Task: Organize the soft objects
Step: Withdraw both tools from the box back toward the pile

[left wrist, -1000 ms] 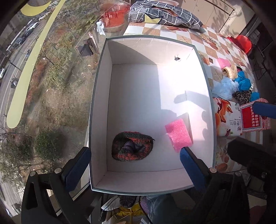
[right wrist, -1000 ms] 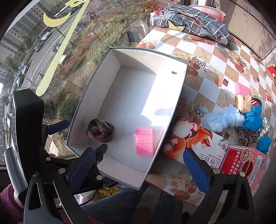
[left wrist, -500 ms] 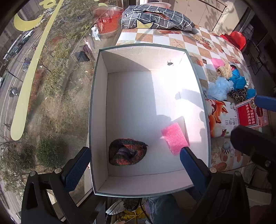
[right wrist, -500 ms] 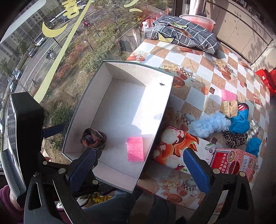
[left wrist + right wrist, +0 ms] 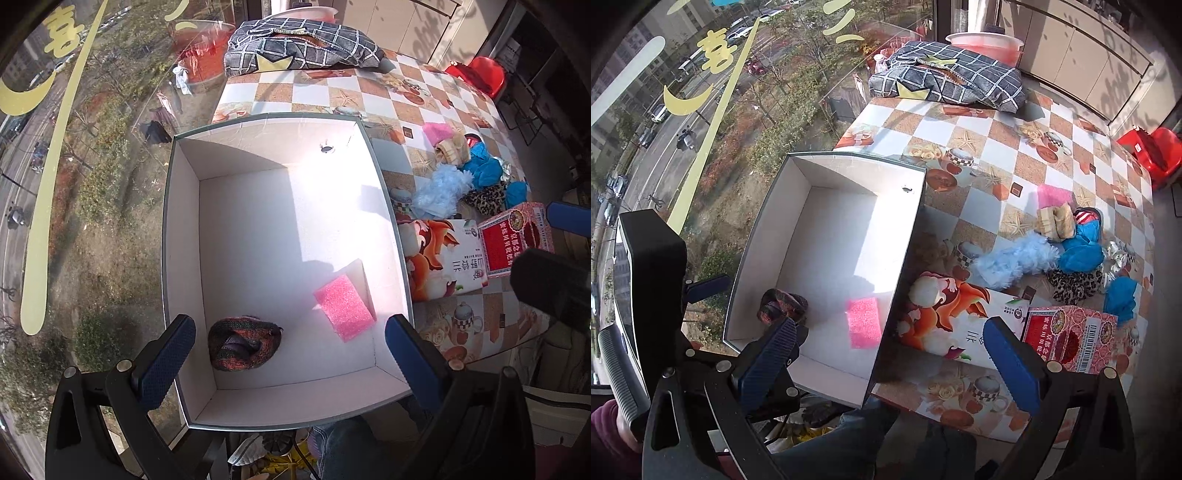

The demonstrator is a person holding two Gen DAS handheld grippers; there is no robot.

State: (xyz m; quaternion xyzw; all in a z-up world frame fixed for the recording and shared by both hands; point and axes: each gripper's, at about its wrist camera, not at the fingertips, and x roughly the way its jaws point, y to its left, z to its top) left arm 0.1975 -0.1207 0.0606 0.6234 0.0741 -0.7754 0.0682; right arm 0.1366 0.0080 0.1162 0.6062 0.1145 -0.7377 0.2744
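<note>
Sunlit checkered bench [image 5: 997, 140] by the window: white box [image 5: 384, 192] holds a knit roll [image 5: 243, 347] at 7 o'clock and pink sponge [image 5: 343, 306] at 5. Soft pile [image 5: 1071, 254] at 3 o'clock awaits. Left tool [image 5: 288, 354] and right tool [image 5: 886, 358] gape wide, empty.

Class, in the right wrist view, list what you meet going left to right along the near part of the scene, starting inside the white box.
Knitted dark-red bundle → pink sponge → squirrel-print box → red patterned box.
</note>
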